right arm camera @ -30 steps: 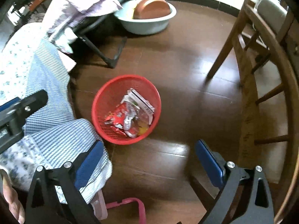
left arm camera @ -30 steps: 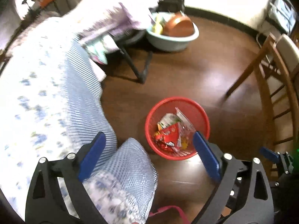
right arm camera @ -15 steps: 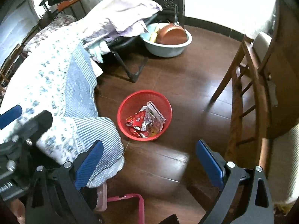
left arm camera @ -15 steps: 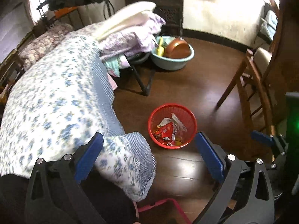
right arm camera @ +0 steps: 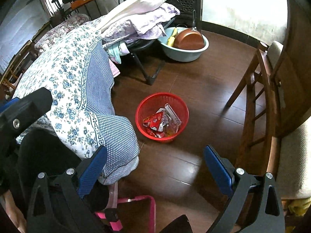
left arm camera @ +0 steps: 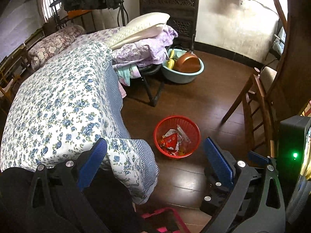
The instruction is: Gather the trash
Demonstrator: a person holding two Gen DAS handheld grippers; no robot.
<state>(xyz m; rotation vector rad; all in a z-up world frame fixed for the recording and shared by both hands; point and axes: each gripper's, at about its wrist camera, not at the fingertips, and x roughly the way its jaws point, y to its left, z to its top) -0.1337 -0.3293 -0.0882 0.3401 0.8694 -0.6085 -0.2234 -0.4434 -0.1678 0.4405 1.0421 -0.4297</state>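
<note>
Dark wooden floor point(left arm camera: 194, 101) beside a floral-quilted bed point(left arm camera: 58, 104). I hold my left gripper point(left arm camera: 155, 157) and right gripper point(right arm camera: 155, 167) high, both spread wide and empty; the red basket point(left arm camera: 192, 134) of wrappers point(right arm camera: 161, 122) stands on the floor well below, between each gripper's fingers.

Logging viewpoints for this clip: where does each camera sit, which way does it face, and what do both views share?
Left wrist: on the left gripper, raised, looking down across the room at the red basket beside the flowered bedcover; blue fingers open, empty; right gripper's tip at the right edge.
Right wrist: on the right gripper, facing the same way; fingers open; left gripper's body at the left edge.
Shared: basket of wrappers, bedcover, blue basin, wooden chair, dark floor.
</note>
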